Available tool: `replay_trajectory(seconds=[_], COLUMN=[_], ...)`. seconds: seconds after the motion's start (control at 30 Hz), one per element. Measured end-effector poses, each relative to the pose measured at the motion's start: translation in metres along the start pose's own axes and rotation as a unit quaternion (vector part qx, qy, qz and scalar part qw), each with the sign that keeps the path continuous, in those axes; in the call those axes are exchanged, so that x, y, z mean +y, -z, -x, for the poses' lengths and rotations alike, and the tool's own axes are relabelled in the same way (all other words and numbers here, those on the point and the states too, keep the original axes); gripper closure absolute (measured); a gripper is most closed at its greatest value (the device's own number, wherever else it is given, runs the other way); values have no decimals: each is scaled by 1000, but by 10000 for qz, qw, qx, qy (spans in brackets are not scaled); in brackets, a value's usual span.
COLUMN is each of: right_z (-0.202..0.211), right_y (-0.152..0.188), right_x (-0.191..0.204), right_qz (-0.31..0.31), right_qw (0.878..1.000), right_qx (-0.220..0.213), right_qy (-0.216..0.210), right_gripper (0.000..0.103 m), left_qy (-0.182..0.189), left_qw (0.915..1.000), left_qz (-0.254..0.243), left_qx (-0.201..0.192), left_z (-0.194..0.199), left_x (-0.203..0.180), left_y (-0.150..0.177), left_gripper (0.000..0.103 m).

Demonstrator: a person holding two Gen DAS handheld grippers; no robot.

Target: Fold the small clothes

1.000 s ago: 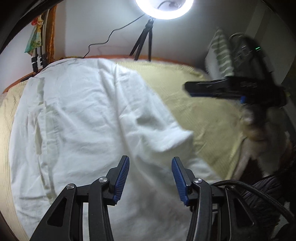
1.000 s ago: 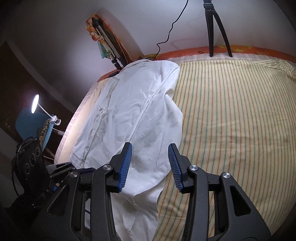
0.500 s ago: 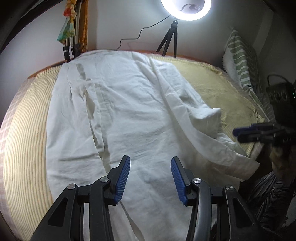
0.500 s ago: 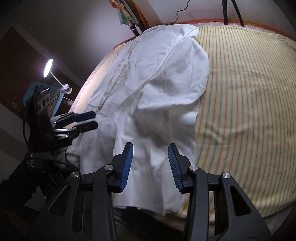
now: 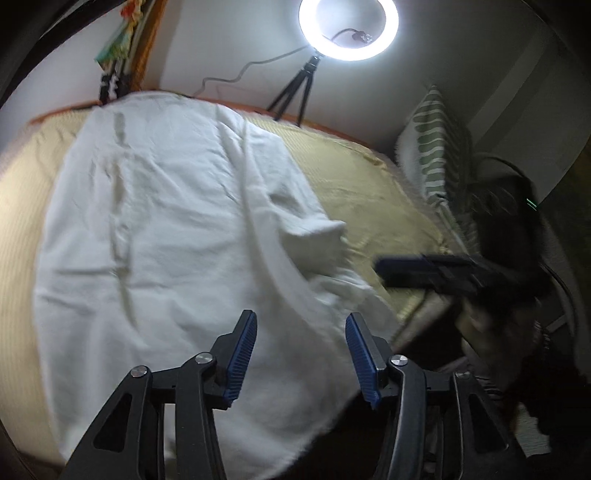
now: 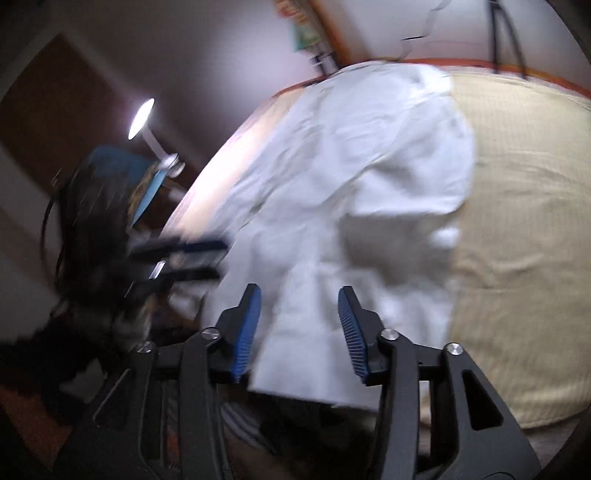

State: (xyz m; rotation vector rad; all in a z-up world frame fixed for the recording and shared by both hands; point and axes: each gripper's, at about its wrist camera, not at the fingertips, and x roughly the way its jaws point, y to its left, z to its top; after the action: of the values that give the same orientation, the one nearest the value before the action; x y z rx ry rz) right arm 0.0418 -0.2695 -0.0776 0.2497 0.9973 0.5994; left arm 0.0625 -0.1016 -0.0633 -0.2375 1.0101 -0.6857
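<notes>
A white garment [image 5: 166, 236] lies spread lengthwise on the yellow striped bed [image 5: 347, 177], its near end hanging over the bed's front edge. It also shows in the right wrist view [image 6: 354, 184]. My left gripper [image 5: 299, 350] is open and empty, above the garment's near end. My right gripper [image 6: 299, 328] is open and empty, above the garment's near hem. The right gripper shows blurred in the left wrist view [image 5: 432, 275], off the bed's right side. The left gripper shows blurred in the right wrist view [image 6: 184, 258], left of the garment.
A lit ring light on a tripod [image 5: 347, 29] stands behind the bed. A green-striped pillow [image 5: 439, 147] leans at the right. A desk lamp [image 6: 142, 118] and a blue object [image 6: 147, 181] stand left of the bed. Colourful cloth hangs by the wall [image 5: 118, 48].
Both grippers have shifted and the views are blurred with motion. The right gripper has moved closer to the garment's right side. Both stay open; the garment lies about as before.
</notes>
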Motion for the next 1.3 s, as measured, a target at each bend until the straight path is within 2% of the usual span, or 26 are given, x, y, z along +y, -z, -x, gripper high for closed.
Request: replay_trajectory(seconds=[0.03, 0.1, 0.2, 0.23, 0.27, 0.3, 0.33, 0.37, 0.4, 0.47, 0.67, 0.83, 0.9, 1.0, 1.13, 1.3], right_z=[-3, -14, -31, -35, -39, -43, -46, -48, -46, -40, -14, -47, -51, -38, -12, -2], right_y=[-6, -19, -32, -35, -37, -39, -41, -42, -42, -45, -53, -42, -39, -46, -67, -72], right_x=[-9, -26, -38, -37, -37, -37, -36, -35, -34, -30, -27, -24, -20, -26, -49, -74], right_qz=[-134, -402, -433, -351, -262, -202, -159, -134, -105, 18, -16, 263, 488, 366, -112, -681], right_qw=[9998, 9990, 9984, 9985, 9984, 9982, 9980, 9979, 9979, 9983, 9991, 9896, 9848, 9889, 9946, 9962], right_qx=[1, 150, 313, 347, 392, 417, 450, 459, 422, 284, -99, 623, 749, 532, -64, -184], right_qy=[119, 85, 175, 233, 317, 376, 412, 442, 474, 516, 424, 1273, 1491, 1342, 1033, 508], right_gripper=[53, 53, 53, 53, 56, 62, 82, 94, 95, 98, 100, 100, 100, 98, 70, 68], left_qy=[108, 241, 197, 190, 169, 162, 188, 224, 248, 264, 298, -21, -130, -219, -192, -154], left_qw=[9999, 9995, 9991, 9988, 9983, 9977, 9972, 9967, 9964, 9965, 9973, 9968, 9967, 9970, 9982, 9994], left_qz=[71, 151, 176, 199, 237, 286, 348, 403, 437, 445, 342, 416, 404, 237, 188, -69], left_qx=[50, 160, 330, 411, 501, 586, 636, 661, 678, 651, 576, 679, 698, 699, 535, 306], left_z=[-5, -17, -35, -40, -46, -49, -52, -54, -54, -51, -35, -38, -37, -28, -11, 0], left_x=[-5, -15, -23, -23, -22, -20, -17, -13, -10, -8, -4, 5, 7, 7, 7, -14], left_y=[2, 3, 4, 4, 5, 6, 8, 10, 12, 14, 19, 21, 20, 20, 18, 20], left_gripper=[43, 41, 47, 56, 63, 75, 83, 88, 98, 100, 101, 101, 100, 87, 81, 78])
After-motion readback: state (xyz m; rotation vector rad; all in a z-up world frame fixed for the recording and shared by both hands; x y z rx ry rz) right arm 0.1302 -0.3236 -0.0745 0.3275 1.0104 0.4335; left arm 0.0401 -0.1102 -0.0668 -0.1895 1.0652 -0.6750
